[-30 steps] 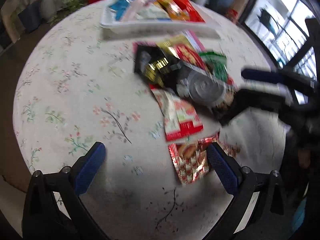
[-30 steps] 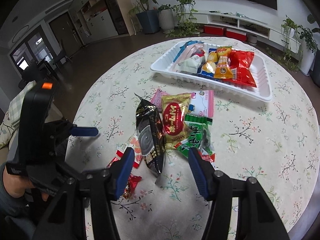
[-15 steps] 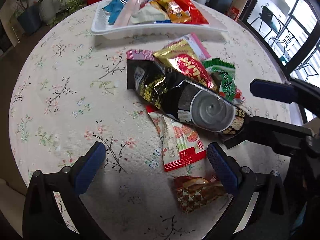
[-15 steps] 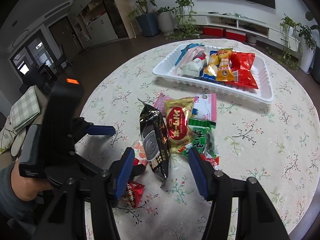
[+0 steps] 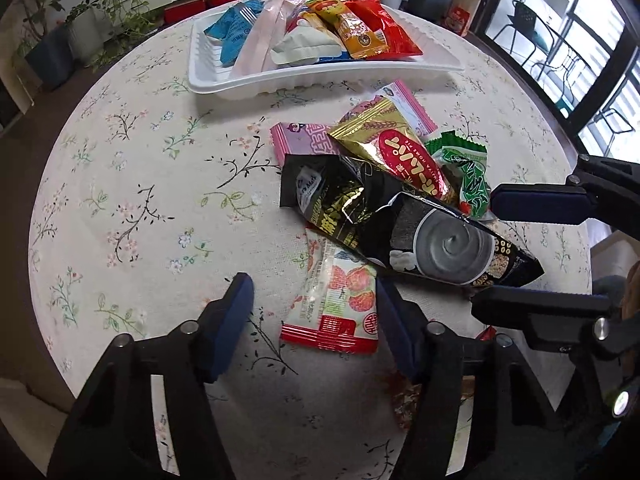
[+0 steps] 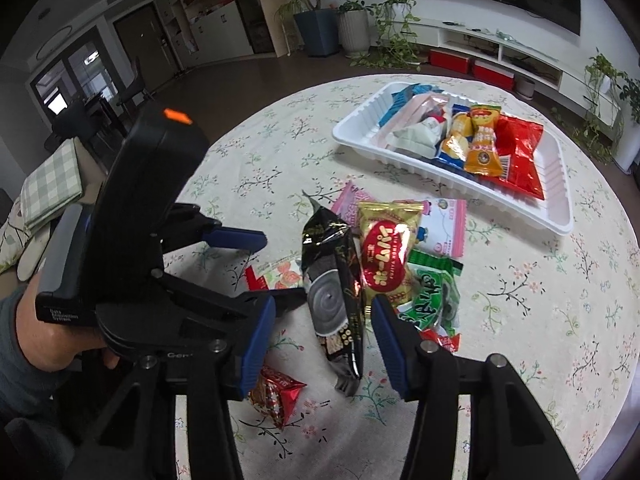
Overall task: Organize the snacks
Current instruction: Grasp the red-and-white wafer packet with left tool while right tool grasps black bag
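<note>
1. Left wrist view: the left tool [image 5: 312,322] has just been closing, and its blue pads now sit half-spread on either side of the near end of the strawberry packet [image 5: 336,300], which lies flat on the flowered surface [image 5: 132,184]. One pad looks to be at the packet's edge, the other stands clear of it, so nothing is pinched yet. The landmark is the black pouch [image 5: 400,220], a long, glossy, crinkled foil bag; the strawberry packet pokes out from under its near side. Beyond the pouch lie a gold foil bag [image 5: 394,152], a green wrapper [image 5: 466,168] and a pink packet [image 5: 304,140]. Farther still is the white ribbed tray [image 5: 320,76], already holding several snacks.

2. Right wrist view: the right tool [image 6: 323,336] has also just been closing; its pads straddle the near end of the black pouch without visibly pressing it, so I judge it not yet gripped. A small red foil bag [image 6: 276,394] lies just beside the pouch's near end.

3. Doing it well, as I judge it: foil is slippery and thin, so each tool should bite the flat sealed end squarely. The right should lift the pouch first, since it overlaps the strawberry packet; then carry it to the tray.
</note>
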`<state>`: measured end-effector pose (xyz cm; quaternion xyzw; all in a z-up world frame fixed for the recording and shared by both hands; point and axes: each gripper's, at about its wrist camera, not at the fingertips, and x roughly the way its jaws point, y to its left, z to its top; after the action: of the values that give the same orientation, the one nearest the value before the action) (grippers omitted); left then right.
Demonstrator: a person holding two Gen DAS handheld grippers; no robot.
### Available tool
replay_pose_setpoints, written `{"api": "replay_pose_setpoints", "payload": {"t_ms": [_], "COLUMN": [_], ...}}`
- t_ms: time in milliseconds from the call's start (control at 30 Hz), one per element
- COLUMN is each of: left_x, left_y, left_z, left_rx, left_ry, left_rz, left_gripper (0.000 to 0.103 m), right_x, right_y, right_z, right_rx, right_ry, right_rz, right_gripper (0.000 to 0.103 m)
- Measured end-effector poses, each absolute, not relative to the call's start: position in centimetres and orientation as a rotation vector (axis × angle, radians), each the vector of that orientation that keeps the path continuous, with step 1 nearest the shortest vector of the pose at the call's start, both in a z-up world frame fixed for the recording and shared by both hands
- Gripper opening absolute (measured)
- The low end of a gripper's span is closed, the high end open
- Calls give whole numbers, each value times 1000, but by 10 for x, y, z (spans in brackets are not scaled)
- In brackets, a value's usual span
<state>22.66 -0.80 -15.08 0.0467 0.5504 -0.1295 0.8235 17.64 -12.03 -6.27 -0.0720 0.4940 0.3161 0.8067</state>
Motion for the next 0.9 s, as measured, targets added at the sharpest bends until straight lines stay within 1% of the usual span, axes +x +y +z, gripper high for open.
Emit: {"api": "replay_pose_setpoints", "payload": {"t_ms": [167, 200, 267, 600, 667, 900], "left_x": [225, 226, 226, 231, 234, 236], "left_y": [-7, -5, -3, 0, -1, 2], "left_z": [-150, -150, -149, -149, -149, -149], "left_rx": [193, 202, 218, 284, 300, 301], "left_ry": [1178, 1180, 1181, 1200, 1212, 1216], "left_rz": [-338, -353, -373, -447, -454, -457], "left_gripper": [48, 47, 43, 42, 45, 45], "right_x": [180, 181, 183, 198, 201, 213], "right_y": [-115, -114, -110, -91, -87, -76], "right_z": [-67, -68, -70, -86, -89, -101], "right_rx": [-192, -203, -227, -334, -353, -385], "right_ry": [1085, 1092, 1106, 1190, 1204, 1252], "right_rz": [676, 677, 681, 663, 660, 652], "right_gripper": [46, 45, 45, 45, 45, 45]}}
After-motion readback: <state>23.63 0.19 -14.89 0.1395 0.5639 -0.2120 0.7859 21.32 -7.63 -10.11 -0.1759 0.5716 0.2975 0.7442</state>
